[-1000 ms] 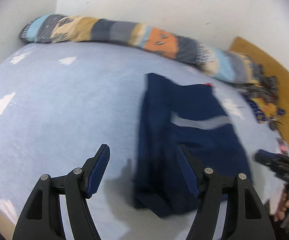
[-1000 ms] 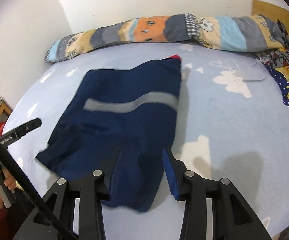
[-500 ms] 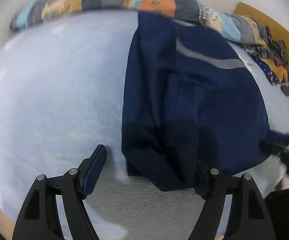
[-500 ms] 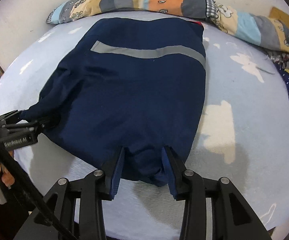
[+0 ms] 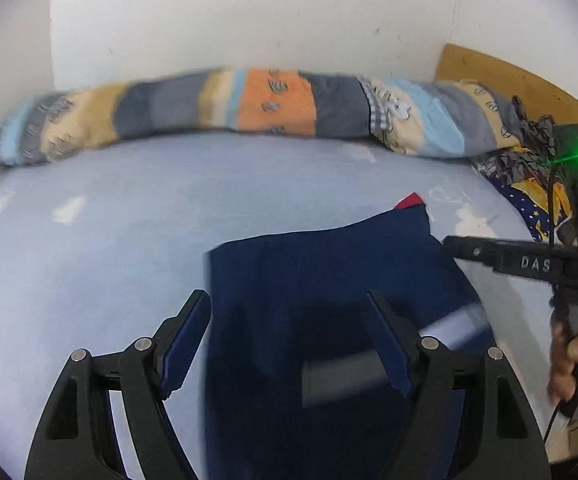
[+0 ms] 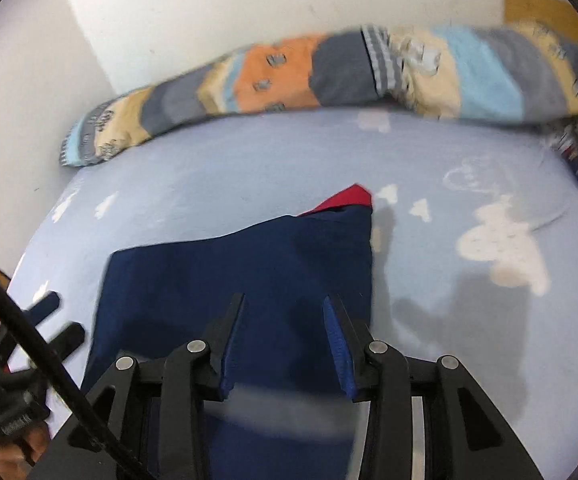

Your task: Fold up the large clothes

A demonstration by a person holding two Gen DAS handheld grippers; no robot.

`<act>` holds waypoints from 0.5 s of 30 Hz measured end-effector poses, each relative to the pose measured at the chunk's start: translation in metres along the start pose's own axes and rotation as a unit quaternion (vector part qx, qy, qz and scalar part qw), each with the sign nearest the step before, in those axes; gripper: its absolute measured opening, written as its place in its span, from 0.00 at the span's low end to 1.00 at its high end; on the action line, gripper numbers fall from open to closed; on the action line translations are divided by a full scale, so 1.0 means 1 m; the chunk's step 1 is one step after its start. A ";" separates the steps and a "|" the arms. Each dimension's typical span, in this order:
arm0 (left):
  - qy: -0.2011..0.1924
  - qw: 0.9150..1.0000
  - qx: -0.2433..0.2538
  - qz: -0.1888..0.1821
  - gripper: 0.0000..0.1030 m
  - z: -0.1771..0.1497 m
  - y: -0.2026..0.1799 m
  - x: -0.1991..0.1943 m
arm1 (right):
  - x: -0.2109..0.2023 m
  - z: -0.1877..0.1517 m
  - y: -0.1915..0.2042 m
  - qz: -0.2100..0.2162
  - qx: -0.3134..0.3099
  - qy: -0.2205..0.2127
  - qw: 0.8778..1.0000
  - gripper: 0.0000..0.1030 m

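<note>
A navy blue garment point(image 5: 329, 280) with a grey reflective stripe point(image 5: 449, 328) and a red collar tip point(image 6: 349, 198) lies on the light blue bed point(image 5: 109, 240). My left gripper point(image 5: 289, 340) is open above its near left part, with the garment's left edge between the fingers. My right gripper point(image 6: 285, 340) is open over the garment's near middle point(image 6: 229, 272). Neither holds cloth. The right gripper also shows at the right of the left wrist view point(image 5: 529, 264), and the left gripper at the lower left of the right wrist view point(image 6: 49, 320).
A long patchwork bolster point(image 5: 269, 108) lies along the white wall at the back. Patterned clothes point(image 5: 529, 184) are heaped at the right by a wooden headboard point(image 5: 509, 76). The bed sheet has white cloud prints point(image 6: 501, 248).
Both grippers dipped low over the garment's near edge half a second ago, then pulled back and up. The garment now looks shorter, with the grey stripe near its front.
</note>
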State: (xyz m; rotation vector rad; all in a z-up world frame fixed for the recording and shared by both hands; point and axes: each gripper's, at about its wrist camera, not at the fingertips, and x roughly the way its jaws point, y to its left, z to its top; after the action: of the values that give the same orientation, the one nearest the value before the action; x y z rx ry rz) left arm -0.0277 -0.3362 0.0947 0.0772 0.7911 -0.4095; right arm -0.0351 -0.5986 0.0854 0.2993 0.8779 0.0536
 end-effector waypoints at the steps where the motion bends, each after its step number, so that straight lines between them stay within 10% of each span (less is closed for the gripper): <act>1: 0.019 1.000 -0.012 -0.002 0.75 0.002 0.003 0.021 | 0.014 0.004 -0.003 0.004 0.006 0.010 1.000 0.41; 4: 0.071 0.996 -0.043 0.032 0.78 -0.002 0.023 0.075 | 0.063 0.007 -0.020 -0.002 0.039 0.066 0.997 0.41; 7: 0.109 0.989 -0.100 -0.013 0.90 -0.004 0.046 0.102 | 0.084 0.006 -0.026 -0.012 0.040 0.084 0.996 0.39; 15: 0.032 0.999 -0.040 0.018 0.88 0.000 0.021 0.026 | 0.015 0.003 0.006 -0.022 -0.016 0.035 0.999 0.41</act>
State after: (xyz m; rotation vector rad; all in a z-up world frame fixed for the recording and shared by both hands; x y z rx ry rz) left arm -0.0033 -0.3250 0.0750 0.0304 0.8680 -0.3424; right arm -0.0232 -0.5912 0.0775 0.2498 0.9523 0.0373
